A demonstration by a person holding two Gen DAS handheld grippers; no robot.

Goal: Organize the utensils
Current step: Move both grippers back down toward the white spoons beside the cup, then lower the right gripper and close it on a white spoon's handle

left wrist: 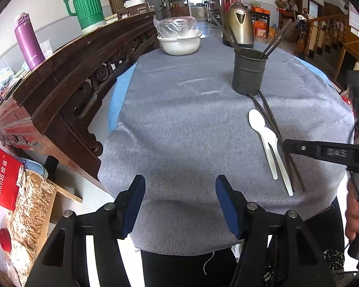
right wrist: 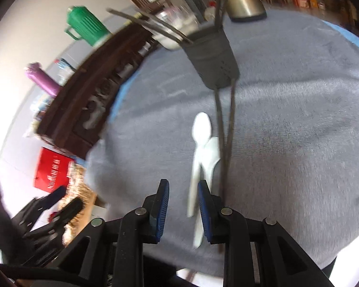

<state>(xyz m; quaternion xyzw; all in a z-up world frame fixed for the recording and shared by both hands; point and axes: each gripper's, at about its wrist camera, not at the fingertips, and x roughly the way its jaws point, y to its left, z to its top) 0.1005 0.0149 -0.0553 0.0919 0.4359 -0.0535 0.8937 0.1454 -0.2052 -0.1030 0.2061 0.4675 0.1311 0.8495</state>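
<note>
The right gripper (right wrist: 183,205) is seen with its blue-padded jaws set a narrow gap apart and nothing pressed between them; the handle ends of the two white plastic spoons (right wrist: 203,148) lie on the cloth just ahead of and beneath the pads, so the opening seems sized for a thin handle, not a wide object. In the left wrist view the same gripper (left wrist: 286,146) is shown reaching in from the right edge, its tip over the pair of dark chopsticks (left wrist: 272,129) beside the spoons; whether anything is touched cannot be told. The right view is blurred.

The left gripper (left wrist: 179,205) is held well open and empty over bare cloth near the front edge of the worktop (left wrist: 179,119), apart from the utensils; it appears to be kept clear so that the other hand can work.

The spoons and loose chopsticks lie side by side, pointing toward the dark grey perforated metal utensil holder (left wrist: 249,71), against whose base the chopstick tips rest. More chopsticks already stand in the holder, so it is judged to be the destination, and the lying utensils remain to be sorted. Further back a white bowl (left wrist: 179,44) holding a plastic-wrapped item and a bronze-coloured metal kettle (left wrist: 239,25) stand on the grey cloth.
</note>
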